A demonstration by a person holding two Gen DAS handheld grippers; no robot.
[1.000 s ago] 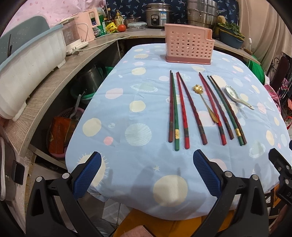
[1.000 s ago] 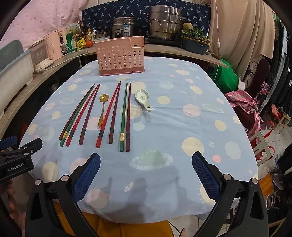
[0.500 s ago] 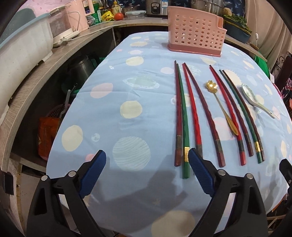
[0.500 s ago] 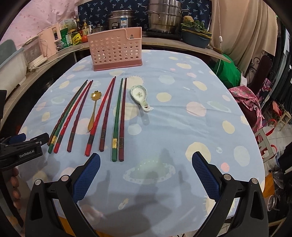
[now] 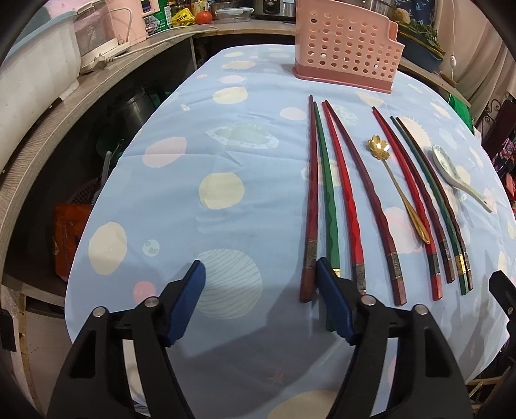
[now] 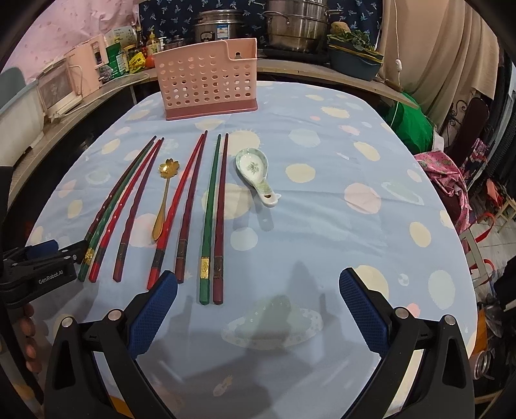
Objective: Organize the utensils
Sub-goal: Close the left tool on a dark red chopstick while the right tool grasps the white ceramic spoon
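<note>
1. On table w/ light-blue planet-print cloth [image 6: 322,206]: 8 chopsticks in a row, handle ends toward cams, tips toward pink perforated caddy [image 6: 206,87] standing at far end, well apart from them.
2. Left gripper [image 5: 259,274]: jaws closing, not yet pinching. Only bare cloth betw the blue pads. Right-side pad [image 5: 333,303] sits over handle end of green chopstick [image 5: 329,193]; contact w/ it: can't tell. Dark-red chopstick [image 5: 311,193] lies just left of that pad, i.e. inside the gap edge.
3. Right gripper [image 6: 254,287]: jaws spread wide, nothing held. Green/dark-red pair [image 6: 214,212] has its handle ends lying betw the pads, closer to the left-side pad [image 6: 151,316]. Pads not on them.
4. Gold flower-bowl spoon [image 6: 164,193] lies mid-row betw chopsticks, apart from both grippers. White ceramic soup spoon w/ green pattern [image 6: 254,170] just right of the row, bowl up.
5. Readable text: "GenRobot.AI" on left gripper body [image 6: 35,274], seen at left edge of right-wrist view; fingers of the person's hand [image 6: 29,341] below it. Green chopsticks have gold bands near handle end, marking too small to read.
6. Counter behind: rice cooker [image 6: 219,25] w/ blue label, pink appliance [image 5: 132,19] w/ small display, green packet. All text illegible.
</note>
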